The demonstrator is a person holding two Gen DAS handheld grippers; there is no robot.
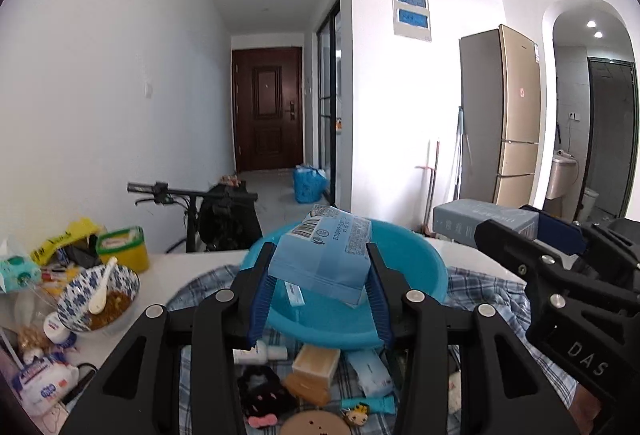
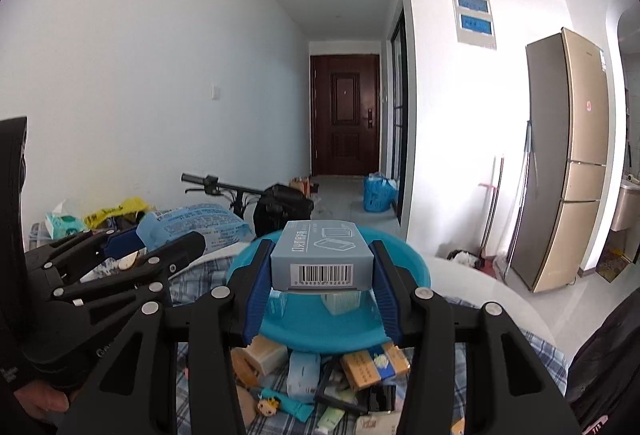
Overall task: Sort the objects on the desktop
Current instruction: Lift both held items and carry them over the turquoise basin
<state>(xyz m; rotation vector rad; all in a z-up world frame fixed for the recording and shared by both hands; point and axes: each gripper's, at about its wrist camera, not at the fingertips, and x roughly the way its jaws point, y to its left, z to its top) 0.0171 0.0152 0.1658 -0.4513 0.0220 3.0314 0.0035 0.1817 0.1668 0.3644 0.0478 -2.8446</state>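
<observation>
My left gripper (image 1: 320,255) is shut on a light blue soft pack (image 1: 324,255) with a barcode, lifted above the turquoise plastic basin (image 1: 420,263). In the right wrist view my right gripper (image 2: 322,255) is shut on a grey-blue carton (image 2: 322,259) with a barcode on its near end, also raised over the basin (image 2: 408,271). Small boxes lie inside the basin. Each gripper shows in the other's view: the right gripper (image 1: 532,231) with its carton at the right, the left gripper (image 2: 160,243) with its pack at the left.
Small boxes, a tube and a plush toy (image 1: 260,391) lie on a checked cloth (image 1: 480,287) in front of the basin. At the left stand a patterned bowl (image 1: 100,299) with a spoon, a yellow tub (image 1: 122,247) and tissue packs. A bicycle (image 1: 192,199) stands behind the table.
</observation>
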